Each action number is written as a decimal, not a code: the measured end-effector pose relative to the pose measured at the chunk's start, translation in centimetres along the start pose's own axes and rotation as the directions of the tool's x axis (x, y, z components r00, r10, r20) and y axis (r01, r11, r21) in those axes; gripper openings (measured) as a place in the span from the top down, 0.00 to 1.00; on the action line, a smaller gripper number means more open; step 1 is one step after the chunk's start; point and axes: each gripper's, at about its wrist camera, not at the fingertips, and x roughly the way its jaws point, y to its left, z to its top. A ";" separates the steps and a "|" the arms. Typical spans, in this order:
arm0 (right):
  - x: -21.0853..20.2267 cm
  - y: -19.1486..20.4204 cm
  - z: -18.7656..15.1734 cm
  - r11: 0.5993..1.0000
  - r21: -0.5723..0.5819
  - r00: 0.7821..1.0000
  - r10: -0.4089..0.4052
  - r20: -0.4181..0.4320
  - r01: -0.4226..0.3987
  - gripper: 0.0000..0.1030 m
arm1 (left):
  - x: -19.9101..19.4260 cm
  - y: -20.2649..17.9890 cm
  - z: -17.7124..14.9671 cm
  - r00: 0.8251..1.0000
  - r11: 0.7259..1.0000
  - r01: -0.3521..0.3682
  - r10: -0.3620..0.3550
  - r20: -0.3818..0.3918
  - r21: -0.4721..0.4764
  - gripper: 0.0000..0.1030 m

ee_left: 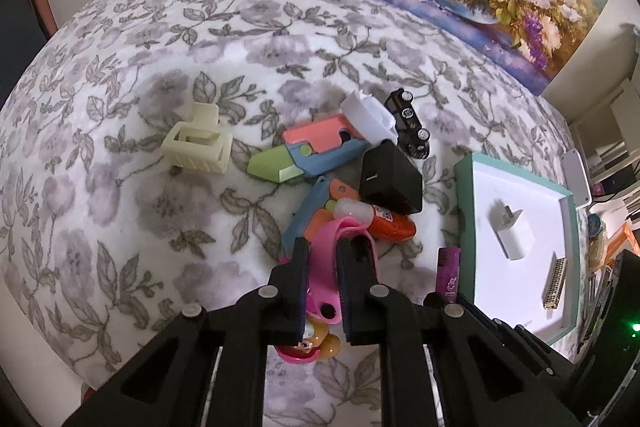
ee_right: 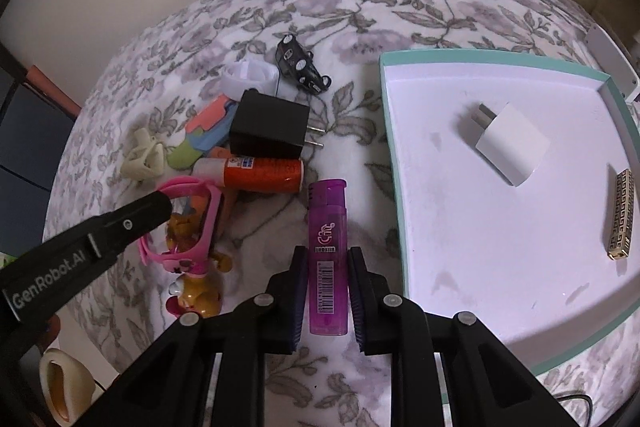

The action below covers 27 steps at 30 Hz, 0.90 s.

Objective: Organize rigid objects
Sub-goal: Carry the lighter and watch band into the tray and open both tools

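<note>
Purple lighter (ee_right: 328, 255) lay between the right tongs (ee_right: 328, 297), narrowly apart, not gripping it. Left tongs (ee_left: 322, 291) (also narrow) straddled the pink strap (ee_left: 322, 267).

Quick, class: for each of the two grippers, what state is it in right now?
Left gripper: open, straddling the pink plastic toy watch strap, grip not confirmed.
Right gripper: open, fingers either side of the purple translucent lighter lying on the floral blanket.

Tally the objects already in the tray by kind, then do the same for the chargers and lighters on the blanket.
In the tray:
white charger: 1
gold patterned bar: 1
On the blanket:
black charger: 1
purple lighter: 1
Total: 4
</note>
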 end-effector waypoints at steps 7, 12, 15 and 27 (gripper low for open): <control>-0.9 -0.2 0.4 1.000 0.013 0.999 0.019 0.034 -0.020 0.80 | -1.4 -0.2 0.3 0.998 1.000 0.028 -0.027 0.060 -0.005 0.86; -2.4 -0.6 0.7 0.999 0.024 0.996 0.024 0.083 -0.026 0.80 | -2.0 -1.0 0.5 0.995 0.999 0.054 -0.054 0.083 0.010 0.86; -3.0 -1.4 0.9 0.999 0.049 0.995 0.018 0.098 -0.023 0.80 | -2.2 -1.7 0.5 0.994 0.998 0.051 -0.054 0.092 0.024 0.87; -4.6 -8.4 1.1 0.972 0.222 0.987 -0.107 0.123 0.077 0.79 | -2.5 -8.7 -0.7 0.991 0.982 0.069 -0.088 0.101 0.174 0.86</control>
